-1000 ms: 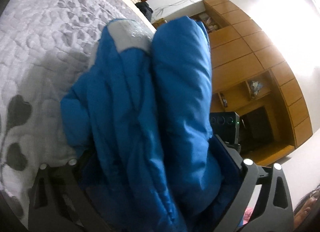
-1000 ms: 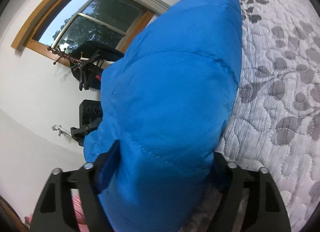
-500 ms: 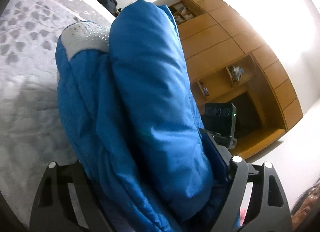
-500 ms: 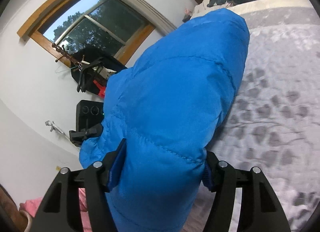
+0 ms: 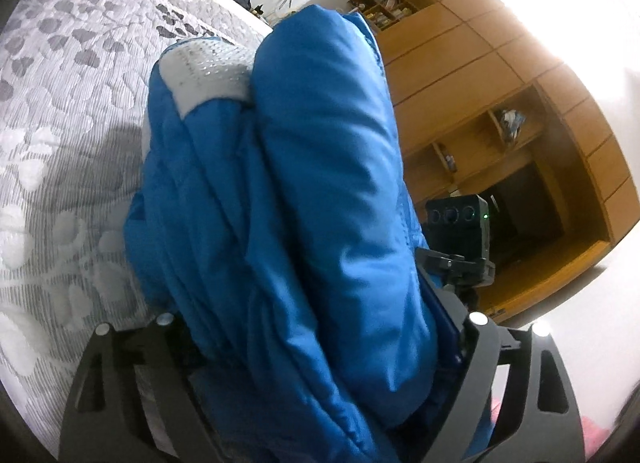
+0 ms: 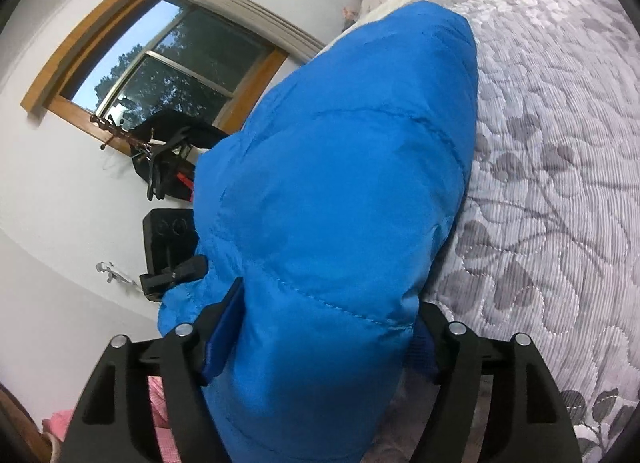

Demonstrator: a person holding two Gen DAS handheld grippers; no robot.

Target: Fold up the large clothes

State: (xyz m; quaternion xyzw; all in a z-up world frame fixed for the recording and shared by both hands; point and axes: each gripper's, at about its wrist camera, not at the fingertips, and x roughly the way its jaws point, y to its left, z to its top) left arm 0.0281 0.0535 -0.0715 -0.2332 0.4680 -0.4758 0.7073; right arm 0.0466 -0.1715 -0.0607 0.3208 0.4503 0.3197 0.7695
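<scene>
Blue quilted puffer jacket (image 5: 312, 199), smooth and bulky with stitched seams, bunched over grey leaf-patterned bedspread (image 5: 68, 135). Left gripper (image 5: 316, 347) and right gripper (image 6: 320, 347) each clamp a thick fold. Wooden shelving (image 5: 500, 103) far right; window (image 6: 168, 67) far left.

jacket (image 6: 340, 191): blue quilted cloth, smooth, faint sheen | bedspread (image 6: 560, 167): grey stitched cloth, ribbed, matt | cabinets (image 5: 472, 75): wood, smooth | grippers: black matt plastic

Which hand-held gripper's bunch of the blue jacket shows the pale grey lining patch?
The left hand-held gripper: its bunch of blue jacket shows the grey patch. The right hand-held gripper shows only blue.
</scene>
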